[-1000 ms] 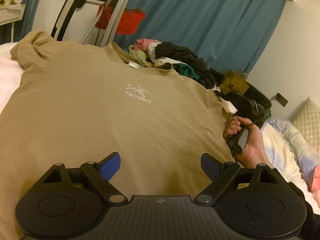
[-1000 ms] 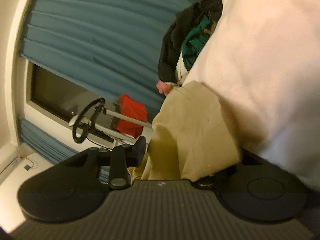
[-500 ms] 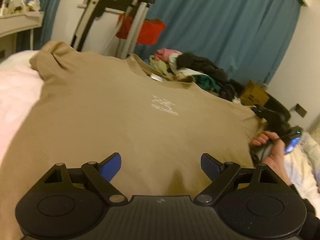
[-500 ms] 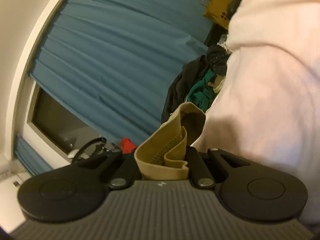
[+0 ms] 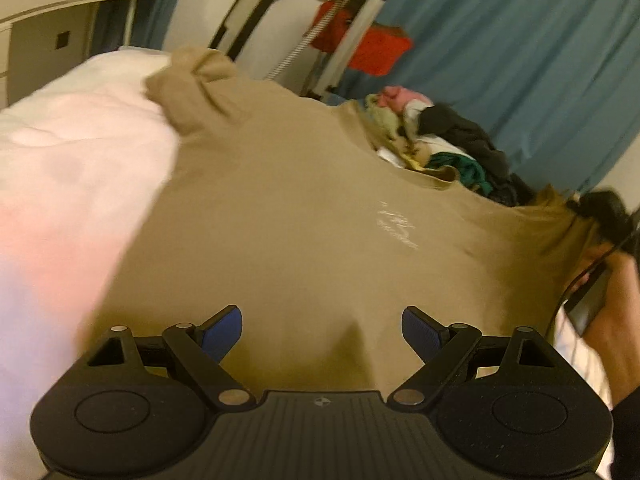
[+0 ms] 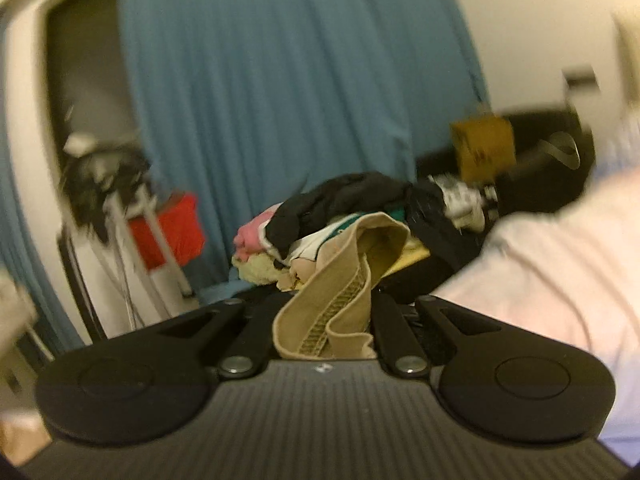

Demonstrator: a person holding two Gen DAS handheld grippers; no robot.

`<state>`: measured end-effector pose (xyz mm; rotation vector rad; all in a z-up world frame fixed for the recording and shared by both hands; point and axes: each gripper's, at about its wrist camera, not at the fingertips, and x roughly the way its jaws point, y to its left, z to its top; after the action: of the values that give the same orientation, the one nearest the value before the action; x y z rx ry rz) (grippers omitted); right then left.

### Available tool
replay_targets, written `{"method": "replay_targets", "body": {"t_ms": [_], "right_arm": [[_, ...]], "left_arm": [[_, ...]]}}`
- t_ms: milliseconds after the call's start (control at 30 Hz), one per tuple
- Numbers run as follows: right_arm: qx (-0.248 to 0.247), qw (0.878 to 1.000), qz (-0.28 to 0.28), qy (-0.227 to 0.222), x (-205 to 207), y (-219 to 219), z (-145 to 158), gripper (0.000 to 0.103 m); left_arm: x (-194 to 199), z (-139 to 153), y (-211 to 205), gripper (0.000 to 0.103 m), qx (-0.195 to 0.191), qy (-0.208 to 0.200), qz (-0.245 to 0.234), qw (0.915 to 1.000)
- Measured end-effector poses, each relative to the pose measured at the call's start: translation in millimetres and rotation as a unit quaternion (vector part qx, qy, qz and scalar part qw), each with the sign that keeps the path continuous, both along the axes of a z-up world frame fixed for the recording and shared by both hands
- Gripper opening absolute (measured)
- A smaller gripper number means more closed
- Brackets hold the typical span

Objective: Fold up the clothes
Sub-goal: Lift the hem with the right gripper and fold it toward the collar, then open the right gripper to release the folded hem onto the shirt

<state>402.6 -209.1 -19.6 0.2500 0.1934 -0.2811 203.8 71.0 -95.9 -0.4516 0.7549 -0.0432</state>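
Shirt (image 5: 304, 232) lay spread on the bed (image 5: 68, 168). We had just clamped our right claw (image 6: 326, 328) fully onto its sleeve and lifted that, starting the first fold; our left claw (image 5: 320, 328) hung wide open, empty, above the hem.

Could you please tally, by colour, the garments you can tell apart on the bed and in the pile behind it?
Tan: 1, the shirt that the right gripper holds
Pink: 1
Black: 1
Green: 1
Pale yellow-green: 1
Total: 5, though the pile may hide more.
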Motion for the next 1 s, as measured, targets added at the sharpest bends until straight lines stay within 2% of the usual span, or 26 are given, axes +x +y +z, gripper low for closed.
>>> {"method": "replay_targets", "body": {"t_ms": [67,167,267,367,500,600,700,733,767,833,1000], "right_arm": [[-0.062,0.998,0.019,0.017,9.5,43.9,1.6,0.005],[-0.148,0.987,0.052,0.047,25.5,108.6,-15.6,0.005],[-0.203,0.973,0.085,0.075,42.2,166.6,-42.5,0.005],[-0.230,0.961,0.112,0.102,62.1,207.3,-70.5,0.005],[-0.227,0.956,0.129,0.132,76.1,227.6,-100.9,0.005],[-0.192,0.959,0.138,0.155,88.5,221.3,-107.6,0.007],[-0.141,0.962,0.155,0.174,96.5,210.2,-107.6,0.012],[-0.121,0.962,0.167,0.177,94.2,206.5,-103.9,0.031],[-0.103,0.962,0.181,0.178,89.2,204.7,-100.1,0.061],[-0.071,0.963,0.204,0.161,71.3,200.3,-86.7,0.088],[-0.010,0.971,0.215,0.108,-11.0,169.2,-35.6,0.087]], "left_arm": [[-4.2,5.3,12.4,0.089,0.012,-0.006,0.010,0.9999],[-9.0,12.7,30.6,0.089,0.025,-0.015,0.027,0.9992],[-7.9,17.7,47.3,0.090,0.014,-0.023,0.049,0.9984],[-6.0,17.2,61.5,0.092,0.005,-0.026,0.074,0.9969],[2.8,0.0,65.6,0.092,0.013,-0.010,0.081,0.9966],[13.7,-12.0,66.3,0.092,0.006,0.005,0.078,0.9969],[19.7,-15.9,64.4,0.092,0.017,0.003,0.075,0.9971],[20.4,-15.9,63.2,0.092,0.022,0.001,0.072,0.9971],[19.8,-16.6,61.4,0.092,0.025,-0.001,0.070,0.9973],[17.2,-17.3,58.0,0.092,0.028,-0.003,0.064,0.9975],[10.8,-10.4,45.7,0.092,0.041,-0.016,0.049,0.9978]]}}
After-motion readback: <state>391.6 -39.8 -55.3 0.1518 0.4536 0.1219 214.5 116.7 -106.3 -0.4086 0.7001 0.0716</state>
